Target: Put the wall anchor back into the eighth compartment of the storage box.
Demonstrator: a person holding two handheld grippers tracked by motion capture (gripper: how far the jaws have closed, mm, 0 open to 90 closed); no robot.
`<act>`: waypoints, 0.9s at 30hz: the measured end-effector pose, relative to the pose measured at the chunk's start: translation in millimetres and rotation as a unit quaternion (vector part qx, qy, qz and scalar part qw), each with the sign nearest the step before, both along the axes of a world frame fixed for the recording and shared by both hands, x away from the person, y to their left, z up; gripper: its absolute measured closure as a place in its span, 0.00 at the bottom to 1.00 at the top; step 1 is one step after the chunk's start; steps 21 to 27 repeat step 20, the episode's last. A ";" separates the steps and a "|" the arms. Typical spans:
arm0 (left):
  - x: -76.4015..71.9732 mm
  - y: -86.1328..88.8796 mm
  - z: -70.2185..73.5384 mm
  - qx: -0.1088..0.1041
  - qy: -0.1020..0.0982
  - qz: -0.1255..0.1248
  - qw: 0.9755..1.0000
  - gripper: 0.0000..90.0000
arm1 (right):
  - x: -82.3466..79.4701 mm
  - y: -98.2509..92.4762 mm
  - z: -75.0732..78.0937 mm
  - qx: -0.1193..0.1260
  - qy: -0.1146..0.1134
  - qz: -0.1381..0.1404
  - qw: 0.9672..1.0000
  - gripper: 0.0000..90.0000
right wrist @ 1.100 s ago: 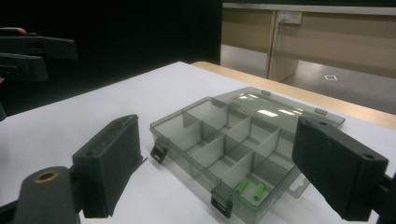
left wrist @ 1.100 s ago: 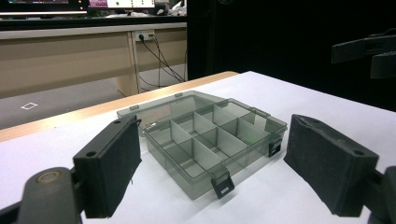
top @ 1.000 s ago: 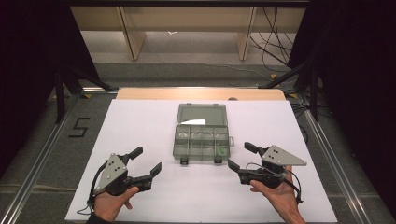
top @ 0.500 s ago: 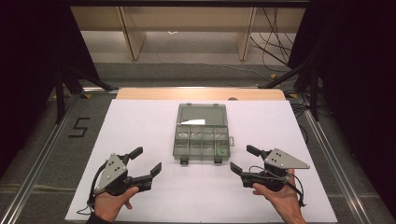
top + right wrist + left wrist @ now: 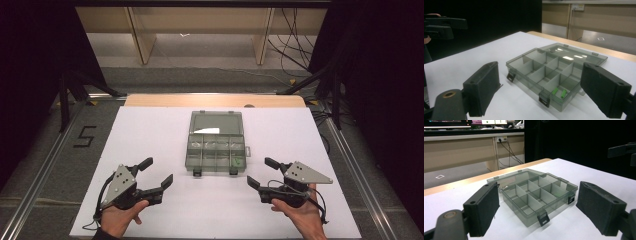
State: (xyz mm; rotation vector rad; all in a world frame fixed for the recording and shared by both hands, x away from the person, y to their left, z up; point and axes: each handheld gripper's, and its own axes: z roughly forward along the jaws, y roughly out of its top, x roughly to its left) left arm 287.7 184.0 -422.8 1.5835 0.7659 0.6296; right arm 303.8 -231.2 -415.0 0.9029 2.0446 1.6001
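Clear plastic box (image 5: 216,143) mid-table on white sheet (image 5: 150,125), lid open and flat on far side. Two small green pieces (image 5: 559,92), perhaps tubes, in near right compartment. Left gripper (image 5: 156,173) near left, right gripper (image 5: 261,173) near right, both wide open, empty, apart from box.

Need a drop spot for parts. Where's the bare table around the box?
Free: the table left of the box, the strip right of it up to the edge, and the near patch between the left tool and right tool. Behind the box's open lid it is narrow. Both tools flank the box's near corners.
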 end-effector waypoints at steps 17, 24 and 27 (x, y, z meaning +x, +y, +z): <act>0.1 0.0 -0.2 -0.005 0.003 0.001 1.000 0.19 | -1.3 -2.6 -0.3 -0.003 -0.004 -0.006 1.000 0.18; -0.1 0.0 0.0 -0.006 0.002 0.001 1.000 0.19 | -0.5 -3.5 -0.4 -0.003 -0.009 -0.008 1.000 0.19; -0.1 0.0 0.0 -0.006 0.002 0.001 1.000 0.19 | -0.5 -3.5 -0.4 -0.003 -0.009 -0.008 1.000 0.19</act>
